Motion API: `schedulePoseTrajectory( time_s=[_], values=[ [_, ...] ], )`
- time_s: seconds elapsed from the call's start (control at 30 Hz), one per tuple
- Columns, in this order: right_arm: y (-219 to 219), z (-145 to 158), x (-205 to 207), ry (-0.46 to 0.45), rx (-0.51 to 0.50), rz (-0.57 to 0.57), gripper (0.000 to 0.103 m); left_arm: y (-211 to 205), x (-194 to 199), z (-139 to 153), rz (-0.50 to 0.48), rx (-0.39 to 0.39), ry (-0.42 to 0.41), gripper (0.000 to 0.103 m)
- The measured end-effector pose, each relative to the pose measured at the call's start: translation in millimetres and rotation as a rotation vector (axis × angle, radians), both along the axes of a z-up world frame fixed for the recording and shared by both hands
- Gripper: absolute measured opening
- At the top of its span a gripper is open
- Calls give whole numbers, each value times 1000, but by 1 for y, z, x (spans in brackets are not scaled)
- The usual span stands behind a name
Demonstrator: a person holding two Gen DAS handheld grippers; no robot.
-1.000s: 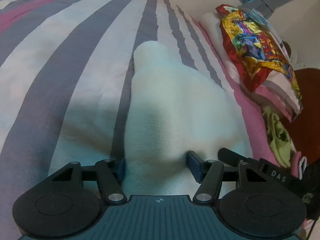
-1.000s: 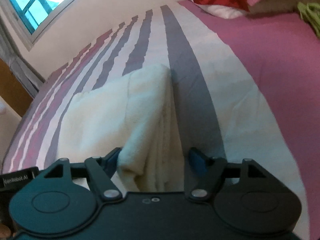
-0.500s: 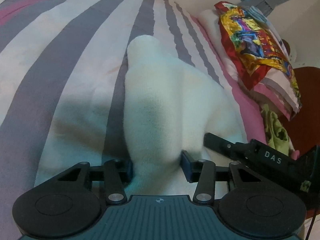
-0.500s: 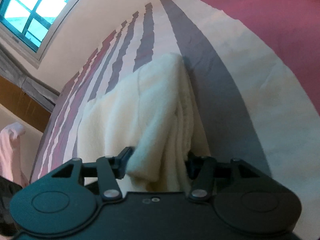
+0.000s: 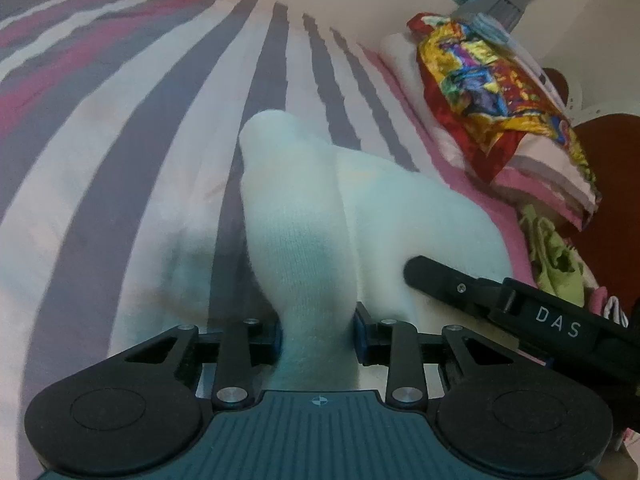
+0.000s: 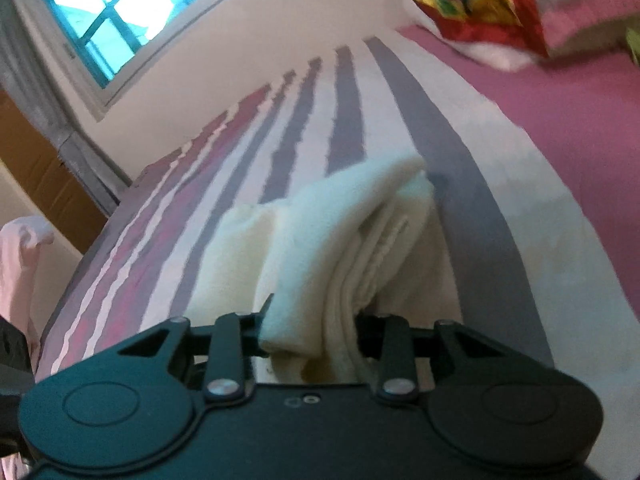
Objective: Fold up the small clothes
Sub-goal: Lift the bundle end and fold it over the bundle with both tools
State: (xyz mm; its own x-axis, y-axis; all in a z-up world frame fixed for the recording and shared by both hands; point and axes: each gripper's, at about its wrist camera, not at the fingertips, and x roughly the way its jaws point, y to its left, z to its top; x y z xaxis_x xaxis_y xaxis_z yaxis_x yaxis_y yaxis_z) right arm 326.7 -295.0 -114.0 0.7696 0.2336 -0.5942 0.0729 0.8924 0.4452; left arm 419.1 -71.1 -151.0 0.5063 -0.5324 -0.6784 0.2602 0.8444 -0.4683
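A white fleecy garment point(image 5: 300, 220) lies on the striped bedspread point(image 5: 120, 160), its near edge raised and bunched into a ridge. My left gripper point(image 5: 318, 336) is closing, its blue pads pinching that ridge. In the right wrist view the same garment point(image 6: 340, 220) shows folded layers, and my right gripper point(image 6: 312, 334) is also closing, pressing a gathered corner of it. A black finger point(image 5: 440, 284) of the right gripper lies against the cloth at the right in the left wrist view.
A stack of pillows with a red and yellow printed cover point(image 5: 492, 96) sits at the bed's head. A green cloth point(image 5: 556, 256) lies beside it on the pink sheet point(image 6: 560, 120). A window point(image 6: 120, 8) and a hanging pink garment point(image 6: 20, 264) are at the left.
Both pairs of jaws have narrowed onto the white garment. Both grippers have risen, pulling the near edge up into a narrower ridge. The right gripper's finger now shows further into the left view.
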Motion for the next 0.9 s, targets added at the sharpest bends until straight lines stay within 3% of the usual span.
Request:
schedulePoseTrajectory(
  time_s=[0.2,0.5,0.67,0.9],
  values=[
    [28,27,2,-39,-26,40,32,34,-2,26,24,-20,-28,32],
    [92,51,22,-76,-2,128,32,123,-3,53,114,-6,-50,32],
    [131,41,37,-60,14,179,32,168,-2,44,150,25,-37,32],
    [170,13,48,1,17,207,32,201,5,5,168,64,7,33]
  ],
)
